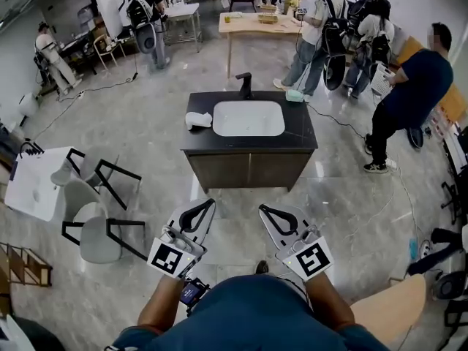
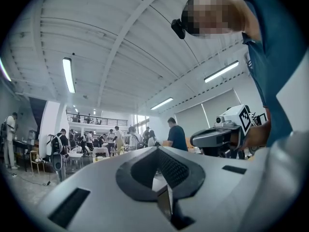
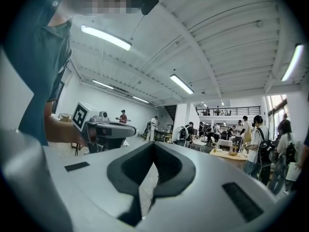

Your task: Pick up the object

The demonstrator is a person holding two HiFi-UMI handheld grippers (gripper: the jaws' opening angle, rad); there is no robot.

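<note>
White crumpled object (image 1: 197,120) at desk's (image 1: 300,134) left edge, well ahead of both empty, pressed-together claws; left claw (image 1: 205,207) nearer than right claw (image 1: 267,212)

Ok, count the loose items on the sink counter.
2: a white crumpled item left of the basin; a pale green item at, perhaps behind, the far right corner.

Black countertop (image 1: 301,134) around a white basin (image 1: 248,118), black faucet (image 1: 244,85), brown cabinet front (image 1: 248,171), white cloth (image 1: 197,120), small object (image 1: 295,96) at the counter's corner, perhaps teal, pale grey left gripper (image 1: 208,205) and right gripper (image 1: 263,210) edged in black, black-and-white square markers (image 1: 168,258), glossy grey marbled floor (image 1: 146,126).
</note>
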